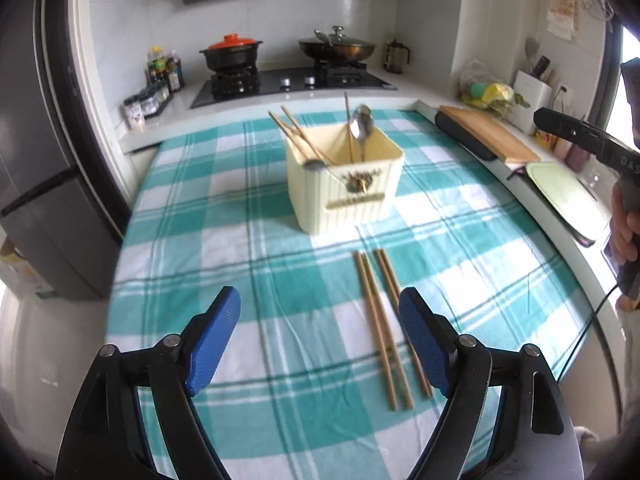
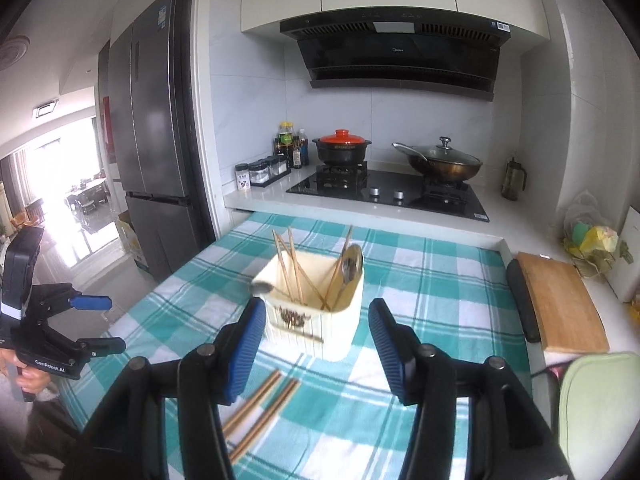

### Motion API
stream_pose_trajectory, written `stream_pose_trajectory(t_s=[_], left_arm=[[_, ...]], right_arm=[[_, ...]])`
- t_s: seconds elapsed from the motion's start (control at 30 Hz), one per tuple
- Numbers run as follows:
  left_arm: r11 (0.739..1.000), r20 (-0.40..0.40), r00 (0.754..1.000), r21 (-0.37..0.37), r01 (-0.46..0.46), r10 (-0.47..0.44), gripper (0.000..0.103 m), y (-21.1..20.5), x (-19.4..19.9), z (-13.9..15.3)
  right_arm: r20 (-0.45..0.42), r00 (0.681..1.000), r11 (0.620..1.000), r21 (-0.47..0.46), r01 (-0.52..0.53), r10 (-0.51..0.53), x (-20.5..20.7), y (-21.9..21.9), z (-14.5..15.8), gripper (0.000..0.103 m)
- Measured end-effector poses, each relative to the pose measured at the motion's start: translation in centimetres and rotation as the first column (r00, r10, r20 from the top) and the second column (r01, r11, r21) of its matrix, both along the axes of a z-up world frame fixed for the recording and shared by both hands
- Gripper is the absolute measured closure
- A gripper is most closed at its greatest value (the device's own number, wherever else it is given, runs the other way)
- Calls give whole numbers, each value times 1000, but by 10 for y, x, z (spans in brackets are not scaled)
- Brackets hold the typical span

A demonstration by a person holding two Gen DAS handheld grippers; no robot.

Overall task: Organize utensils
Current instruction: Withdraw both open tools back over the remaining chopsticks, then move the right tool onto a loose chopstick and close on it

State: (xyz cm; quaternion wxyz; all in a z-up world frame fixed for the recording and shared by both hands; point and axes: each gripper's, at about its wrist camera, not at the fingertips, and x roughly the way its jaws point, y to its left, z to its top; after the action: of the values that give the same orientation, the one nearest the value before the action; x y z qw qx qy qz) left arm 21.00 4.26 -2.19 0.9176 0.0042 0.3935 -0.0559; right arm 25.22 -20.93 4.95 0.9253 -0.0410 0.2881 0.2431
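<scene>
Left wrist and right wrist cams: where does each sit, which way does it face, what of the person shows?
Left wrist: on the left gripper, looking down across the checked cloth at loose chopsticks and the cream box; the person's right hand shows at the right edge.
Right wrist: on the right gripper, facing the box and stove; the left gripper shows at the left edge.
Shared: box, chopsticks, cloth, stove, both pots.

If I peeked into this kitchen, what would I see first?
First the teal-and-white checked tablecloth, with a cream ribbed utensil box in its middle, holding wooden chopsticks and metal spoons. More brown wooden chopsticks lie loose in front of it. Behind, on the stove, sits a black pot with a bright orange lid.
</scene>
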Motion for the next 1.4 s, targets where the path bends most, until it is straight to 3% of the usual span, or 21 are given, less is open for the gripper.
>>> stream_pose_trajectory(t_s=[0.2, 0.4, 0.47, 0.63, 1.0, 1.4], left_arm=[[994, -6, 998, -96, -58, 58, 20, -37, -36, -72], [995, -25, 995, -40, -92, 92, 20, -55, -51, -110], [994, -9, 994, -26, -106, 106, 20, -56, -52, -110], [988, -18, 990, -69, -139, 138, 20, -44, -50, -111], [982, -24, 984, -55, -180, 179, 20, -35, -48, -120], [980, -62, 979, -41, -195, 192, 20, -30, -41, -136]], right_arm=[[-94, 991, 995, -9, 96, -96, -64, 0, -92, 48], [-188, 963, 981, -30, 192, -194, -94, -1, -154, 48], [-191, 958, 976, -32, 214, -216, -96, -1, -158, 48], [-173, 963, 979, -41, 201, -205, -97, 8, -158, 48], [-185, 965, 982, -69, 177, -187, -101, 22, -173, 48], [-291, 937, 981, -68, 181, -193, -83, 26, -201, 49]])
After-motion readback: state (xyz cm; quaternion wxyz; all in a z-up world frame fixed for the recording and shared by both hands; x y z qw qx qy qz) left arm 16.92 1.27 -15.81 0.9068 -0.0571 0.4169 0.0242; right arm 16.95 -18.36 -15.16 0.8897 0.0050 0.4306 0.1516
